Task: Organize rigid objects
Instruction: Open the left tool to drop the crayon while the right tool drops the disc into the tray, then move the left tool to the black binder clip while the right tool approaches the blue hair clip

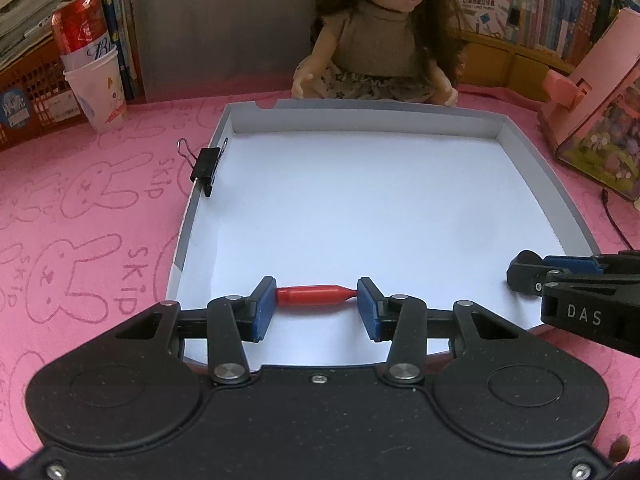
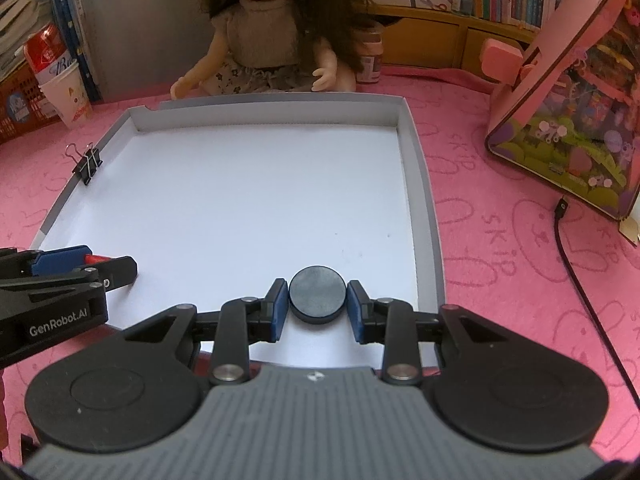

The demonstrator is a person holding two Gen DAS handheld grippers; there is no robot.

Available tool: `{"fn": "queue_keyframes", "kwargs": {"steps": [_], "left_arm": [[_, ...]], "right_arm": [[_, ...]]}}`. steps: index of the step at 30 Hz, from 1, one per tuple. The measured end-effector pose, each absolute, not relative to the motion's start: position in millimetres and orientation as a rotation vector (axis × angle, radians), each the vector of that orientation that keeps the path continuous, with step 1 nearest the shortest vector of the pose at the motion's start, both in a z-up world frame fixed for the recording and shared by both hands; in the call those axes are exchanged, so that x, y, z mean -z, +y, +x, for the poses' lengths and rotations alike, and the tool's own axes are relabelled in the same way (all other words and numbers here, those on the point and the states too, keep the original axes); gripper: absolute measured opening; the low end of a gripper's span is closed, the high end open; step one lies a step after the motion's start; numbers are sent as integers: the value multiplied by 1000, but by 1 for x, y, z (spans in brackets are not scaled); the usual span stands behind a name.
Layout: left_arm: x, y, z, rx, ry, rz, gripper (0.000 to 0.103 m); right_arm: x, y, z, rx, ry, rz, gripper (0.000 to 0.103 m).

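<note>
Placing step: left gripper (image 1: 316, 298) clamped on red marker cap (image 1: 316, 295), right gripper (image 2: 317, 300) on black disc (image 2: 317, 294), tray (image 2: 420, 184) 6 o'clock. Next: release.

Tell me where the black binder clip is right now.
The binder clip is clamped on the left wall of the white tray, toward its far end, well ahead of the left gripper; the right wrist view shows it at far left.

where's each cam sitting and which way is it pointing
Left wrist: on the left gripper, facing the doll over the white tray; its fingers hold a red piece; the right gripper shows at right.
Right wrist: on the right gripper, same direction, holding a black disc.
Shared: tray, doll, binder clip.
</note>
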State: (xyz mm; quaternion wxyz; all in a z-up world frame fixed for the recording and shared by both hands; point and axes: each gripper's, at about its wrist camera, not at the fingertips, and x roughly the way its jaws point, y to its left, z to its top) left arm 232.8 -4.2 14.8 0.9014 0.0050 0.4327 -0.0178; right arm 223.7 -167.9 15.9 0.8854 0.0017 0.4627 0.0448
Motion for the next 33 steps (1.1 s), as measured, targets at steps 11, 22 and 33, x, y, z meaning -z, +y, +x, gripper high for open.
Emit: {"fn": "queue_keyframes", "kwargs": {"steps": [11,22,33], "left_arm": [[-33,2,210,38,810,0,65],[-43,16,130,95,702,14,75],[-35,31,45,82,619,23,76]], "right_arm": [[-38,-175,203,-115,865,34,68],[-56,-183,126,-171,649,-9,83],[-38,-197,47,-196,548,-26,84]]}}
